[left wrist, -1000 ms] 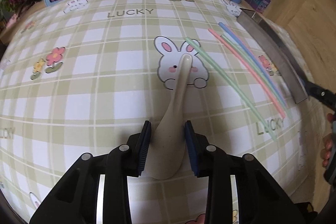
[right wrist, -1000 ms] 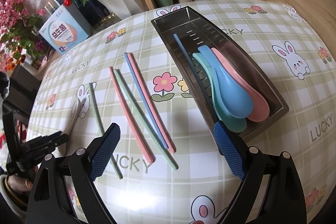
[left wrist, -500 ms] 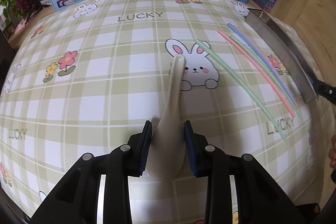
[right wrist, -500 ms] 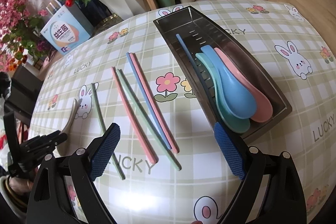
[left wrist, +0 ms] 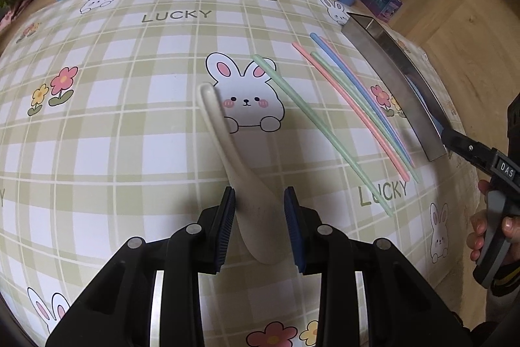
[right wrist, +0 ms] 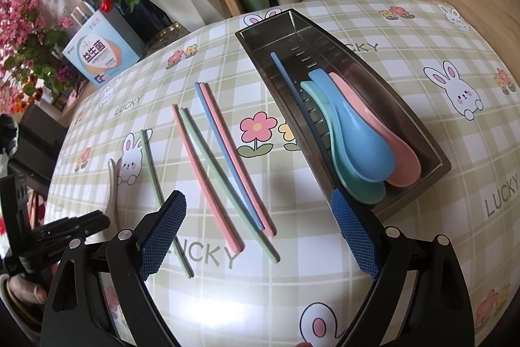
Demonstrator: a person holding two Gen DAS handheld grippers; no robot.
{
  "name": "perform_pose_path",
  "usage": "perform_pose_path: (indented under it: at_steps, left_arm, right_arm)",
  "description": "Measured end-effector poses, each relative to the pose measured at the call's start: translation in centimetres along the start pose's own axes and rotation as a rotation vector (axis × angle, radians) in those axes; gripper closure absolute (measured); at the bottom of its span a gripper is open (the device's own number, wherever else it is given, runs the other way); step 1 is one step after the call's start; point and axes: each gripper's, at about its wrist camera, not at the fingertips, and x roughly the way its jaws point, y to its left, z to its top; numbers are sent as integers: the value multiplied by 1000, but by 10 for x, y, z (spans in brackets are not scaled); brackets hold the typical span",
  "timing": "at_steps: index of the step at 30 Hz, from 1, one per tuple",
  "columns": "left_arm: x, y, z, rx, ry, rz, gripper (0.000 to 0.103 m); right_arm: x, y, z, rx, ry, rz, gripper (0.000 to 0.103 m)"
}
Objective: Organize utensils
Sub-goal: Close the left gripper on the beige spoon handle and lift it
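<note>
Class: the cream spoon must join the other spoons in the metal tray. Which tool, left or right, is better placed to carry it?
Left: the left tool already clamps the cream spoon; the right tool hangs open, holding nothing.

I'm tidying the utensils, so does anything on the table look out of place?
Five chopsticks lie loose on the tablecloth, while one blue chopstick already sits in the metal tray with three spoons, split from its mate.

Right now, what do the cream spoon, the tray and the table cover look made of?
Cream spoon: likely matte plastic or a fibre composite; dull, faintly speckled surface.
Tray: brushed stainless steel by the look; grey metallic sheen, punched slots.
Table cover: probably glossy vinyl; printed pattern with a bright glare patch.
</note>
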Motion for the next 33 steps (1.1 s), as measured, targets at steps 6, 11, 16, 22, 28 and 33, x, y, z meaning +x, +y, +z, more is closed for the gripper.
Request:
perform_pose_path:
  at_steps: [6,11,16,22,28,33]
  left_arm:
    - [0,8,0,-40,4,20,72]
    - [4,8,0,-78,11,1,74]
    - [1,-3,0,-54,-1,5,85]
    - [-2,-18,-1,-21,24,-26,93]
    - [5,-35,-10,22,62,-45,94]
    - [8,-39,-12,34,67,-47,94]
  right_arm:
    - [0,0,0,2,-1,0,15]
    - [0,1,-1,1,0,8,15]
    - [-1,-1,-1,8,-2,12,15]
    - [-1,-1,-1,11,-3,14,15]
    - [-1,-1,-1,16,-4,16,15]
    - [-1,-1,-1,16,-4,16,15]
